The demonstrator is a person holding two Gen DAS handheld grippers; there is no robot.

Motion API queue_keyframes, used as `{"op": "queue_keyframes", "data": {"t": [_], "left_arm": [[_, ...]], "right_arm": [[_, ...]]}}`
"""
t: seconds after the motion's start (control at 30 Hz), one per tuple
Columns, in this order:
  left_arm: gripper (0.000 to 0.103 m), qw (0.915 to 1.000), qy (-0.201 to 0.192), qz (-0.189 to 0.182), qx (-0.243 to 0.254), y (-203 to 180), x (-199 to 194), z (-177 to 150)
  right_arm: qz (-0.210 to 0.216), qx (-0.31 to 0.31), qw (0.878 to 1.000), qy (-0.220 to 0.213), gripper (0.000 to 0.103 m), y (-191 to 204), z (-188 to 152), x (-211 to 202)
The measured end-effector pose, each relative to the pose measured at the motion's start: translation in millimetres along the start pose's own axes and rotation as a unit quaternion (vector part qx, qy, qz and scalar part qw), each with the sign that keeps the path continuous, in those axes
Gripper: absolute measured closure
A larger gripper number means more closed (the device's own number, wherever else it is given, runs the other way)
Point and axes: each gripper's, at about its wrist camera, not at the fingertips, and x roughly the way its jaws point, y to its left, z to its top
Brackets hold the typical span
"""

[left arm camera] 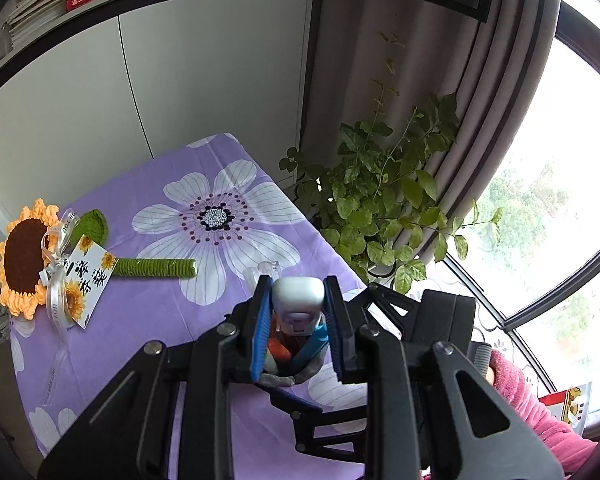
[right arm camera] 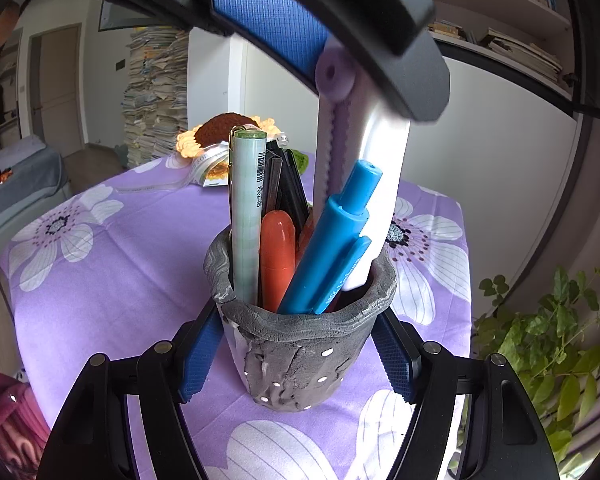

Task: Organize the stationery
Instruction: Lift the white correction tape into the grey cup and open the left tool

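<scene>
A grey clay pen cup stands on the purple flowered cloth. My right gripper is shut on it, one blue pad on each side of its wall. Standing in the cup are a blue pen, an orange marker, a pale green pen and some dark pens. A white and lilac utility knife is upright with its lower end inside the cup. My left gripper is shut on the knife's top end, directly above the cup's rim. One left pad shows at the top of the right wrist view.
A crocheted sunflower with a ribbon and card lies at the table's far left. A small clear object sits just beyond the cup. A leafy potted plant stands off the table's right edge by the curtain. A pink sleeve shows lower right.
</scene>
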Motion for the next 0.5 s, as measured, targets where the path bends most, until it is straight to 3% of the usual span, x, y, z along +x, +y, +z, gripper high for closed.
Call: {"op": "queue_keyframes", "data": {"t": [0.3,0.33,0.4,0.5], "left_arm": [[0.078,0.9999,0.002,0.012,-0.005,3.9,3.0,-0.7],[0.076,0.9999,0.000,0.014,-0.005,4.7,2.3,-0.7],[0.057,0.9999,-0.001,0.006,-0.008,6.5,0.8,-0.9],[0.053,0.9998,-0.014,0.006,-0.012,8.1,-6.0,-0.9]], "right_arm": [[-0.001,0.000,1.000,0.001,0.031,-0.6,0.1,-1.0],[-0.001,0.000,1.000,0.001,0.031,-0.7,0.1,-0.8],[-0.001,0.000,1.000,0.001,0.031,-0.7,0.2,-0.9],[-0.001,0.000,1.000,0.001,0.031,-1.4,-0.1,-0.8]]}}
